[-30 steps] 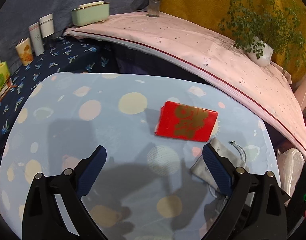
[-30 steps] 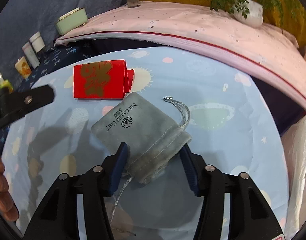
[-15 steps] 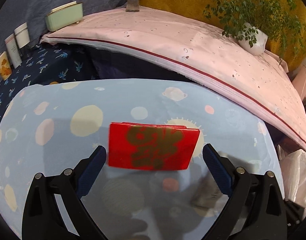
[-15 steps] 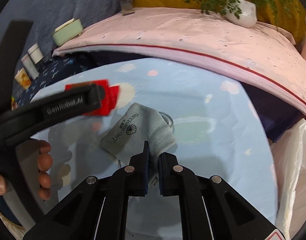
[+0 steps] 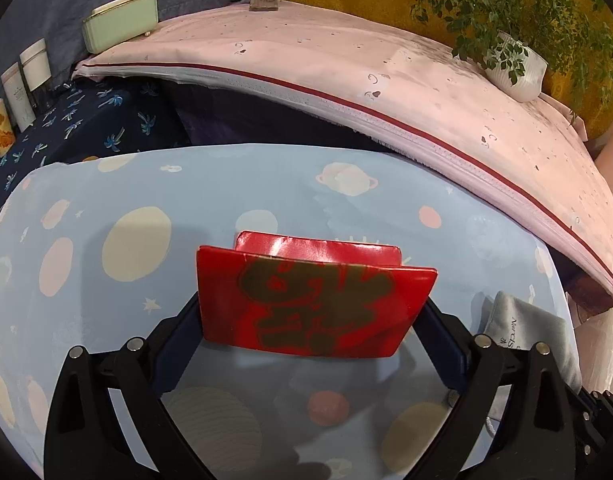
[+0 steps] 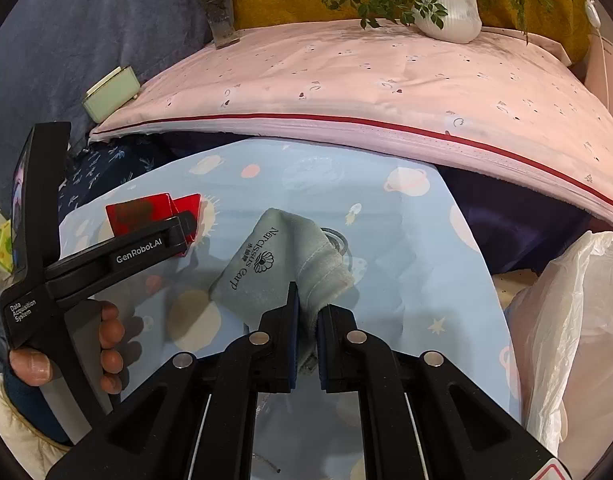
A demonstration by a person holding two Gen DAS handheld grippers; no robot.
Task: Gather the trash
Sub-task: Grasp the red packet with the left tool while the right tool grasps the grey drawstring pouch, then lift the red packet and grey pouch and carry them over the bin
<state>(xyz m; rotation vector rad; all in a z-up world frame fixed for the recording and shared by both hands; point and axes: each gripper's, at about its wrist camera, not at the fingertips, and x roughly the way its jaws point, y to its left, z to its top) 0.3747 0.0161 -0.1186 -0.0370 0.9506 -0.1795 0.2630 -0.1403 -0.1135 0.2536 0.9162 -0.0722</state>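
Observation:
A red card box with a gold pattern (image 5: 314,304) lies on the light blue tablecloth (image 5: 106,184). My left gripper (image 5: 308,316) is open, its two fingers on either side of the box's near end. The box also shows in the right wrist view (image 6: 140,212) behind the left gripper's body. My right gripper (image 6: 306,320) is shut on the gathered end of a grey drawstring pouch (image 6: 274,264) and holds it lifted off the cloth. The pouch also shows in the left wrist view (image 5: 522,332) at the right.
A white plastic bag (image 6: 566,320) stands open beyond the table's right edge. A pink-covered surface (image 6: 366,80) lies behind, with a potted plant (image 6: 446,8), a flower vase (image 6: 220,20) and a green box (image 6: 110,94). Jars (image 5: 22,80) stand on a dark blue cloth at the left.
My right gripper shut on the grey pouch and lifted it. My left gripper moved forward until its open fingers came alongside the red box.

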